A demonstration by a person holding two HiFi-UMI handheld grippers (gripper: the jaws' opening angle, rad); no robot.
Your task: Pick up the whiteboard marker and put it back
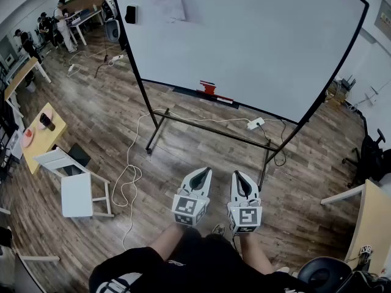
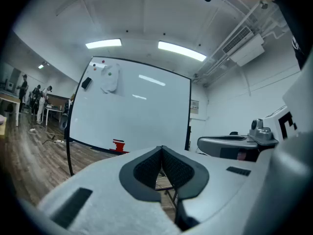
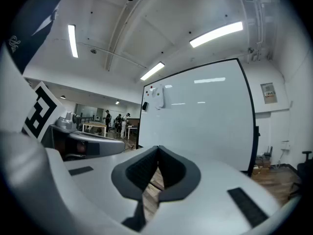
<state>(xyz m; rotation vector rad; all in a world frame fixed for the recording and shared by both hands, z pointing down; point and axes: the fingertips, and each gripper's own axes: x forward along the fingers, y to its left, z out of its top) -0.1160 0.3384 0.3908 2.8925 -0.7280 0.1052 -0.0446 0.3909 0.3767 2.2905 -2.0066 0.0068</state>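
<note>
Both jaw pairs fully shut, nothing held: left gripper and right gripper side by side. Marker not confirmable; likely the red item lying along the whiteboard tray, well ahead, slightly left of both. Left gripper marginally nearer.

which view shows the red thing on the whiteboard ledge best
Head view: the red thing sits clear on the ledge. Left gripper view shows it small and low. Right gripper view lacks it.

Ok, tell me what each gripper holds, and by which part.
Nothing. The left gripper and the right gripper are both shut and empty.
</note>
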